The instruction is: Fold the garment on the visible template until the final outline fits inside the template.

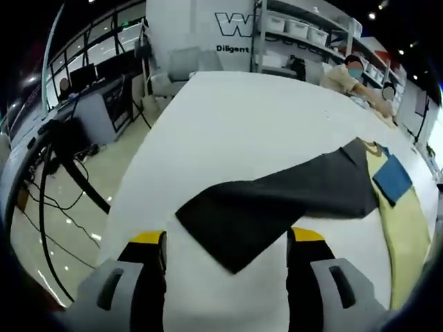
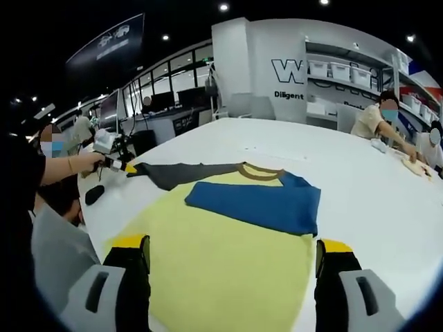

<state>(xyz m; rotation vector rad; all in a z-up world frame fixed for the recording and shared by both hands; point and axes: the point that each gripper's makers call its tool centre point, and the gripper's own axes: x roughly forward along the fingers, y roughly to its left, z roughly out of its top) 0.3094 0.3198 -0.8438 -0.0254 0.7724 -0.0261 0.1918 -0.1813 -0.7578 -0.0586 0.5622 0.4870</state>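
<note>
On white table, yellow garment, blue sleeve folded across, both tools apart.

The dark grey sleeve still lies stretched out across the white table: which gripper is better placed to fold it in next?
Left, probably. The dark grey sleeve has its cuff end between the left gripper's open jaws. The right gripper hovers open over the yellow shirt body, with the already folded blue sleeve ahead.

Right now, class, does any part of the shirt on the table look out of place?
Yes. The dark sleeve stretches straight out across the white table, while the blue sleeve is already folded across the yellow body, so the shirt looks lopsided.
</note>
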